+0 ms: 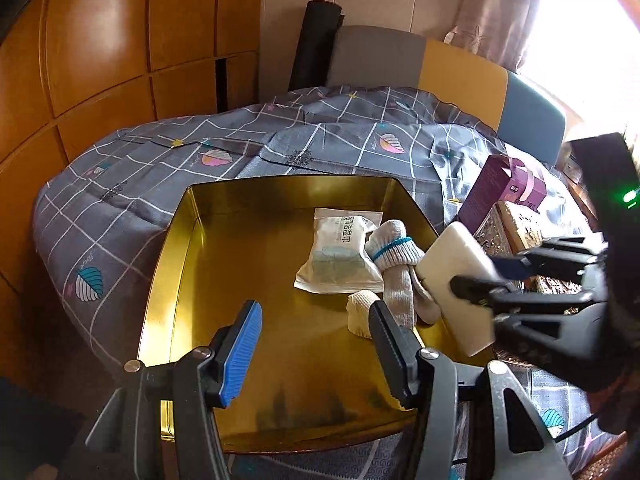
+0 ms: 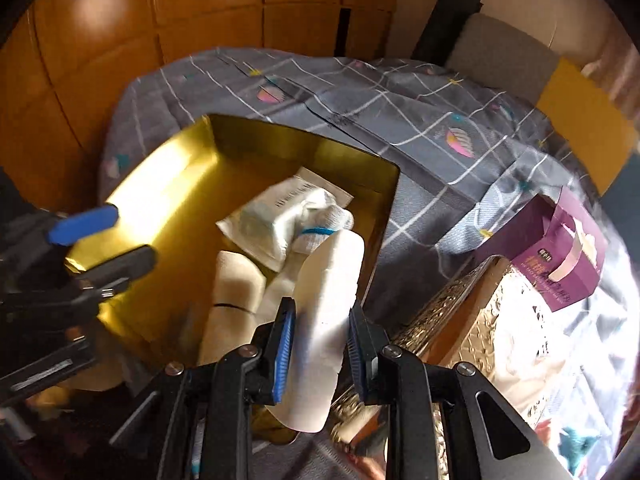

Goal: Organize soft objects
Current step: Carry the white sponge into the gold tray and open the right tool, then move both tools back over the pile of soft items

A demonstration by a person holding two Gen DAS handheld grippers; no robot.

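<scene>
Home bedroom: quilted bed [image 1: 168, 168], wooden wardrobe [image 1: 100, 40]

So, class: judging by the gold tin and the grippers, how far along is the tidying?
Done: a white packet, grey socks and a cream roll lie in the gold tin. In hand: the right gripper holds a white pouch over the tin's edge. Left: release it; the left gripper is empty.

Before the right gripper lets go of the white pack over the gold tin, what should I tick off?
1. Right gripper jaws clamp the white pack: ok.
2. Pack is above the gold tin, near its right wall: ok.
3. Bare floor left inside the tin: ok.
4. Sealed pouch, grey socks and bandage roll already in the tin: ok.
5. Left gripper open, holding nothing, beside the drop path: ok.
6. Pack will land flat: cannot tell.
</scene>
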